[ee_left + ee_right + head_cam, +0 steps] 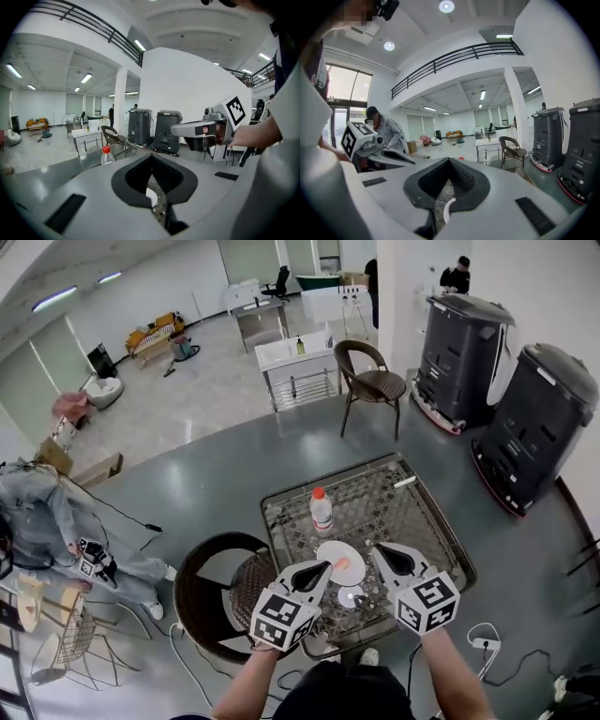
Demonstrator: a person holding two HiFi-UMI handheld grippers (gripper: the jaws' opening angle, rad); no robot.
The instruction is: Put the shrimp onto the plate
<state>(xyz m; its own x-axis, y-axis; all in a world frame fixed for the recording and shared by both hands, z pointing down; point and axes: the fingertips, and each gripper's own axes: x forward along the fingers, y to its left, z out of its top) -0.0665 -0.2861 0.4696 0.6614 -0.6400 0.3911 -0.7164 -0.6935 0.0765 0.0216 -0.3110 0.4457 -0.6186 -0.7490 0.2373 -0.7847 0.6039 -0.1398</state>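
On the wicker-topped table [412, 512] lies a white plate [330, 557], and the orange shrimp [343, 564] rests on it. My left gripper [326, 566] hovers just left of the plate, its tip at the plate's edge, shut and empty. To the right of the plate my right gripper [377, 549] is also shut on nothing. In the left gripper view the jaws [151, 157] meet at their tips, with a white sliver of plate [151, 197] below them. The right gripper view shows the same closed jaws [449, 160].
A clear bottle with a red cap [321, 510] stands behind the plate. A small shiny disc [351, 596] lies near the table's front edge. A round wicker chair [217, 589] sits left of the table, two black machines [534, 423] at the right, and a crouching person [37, 512] far left.
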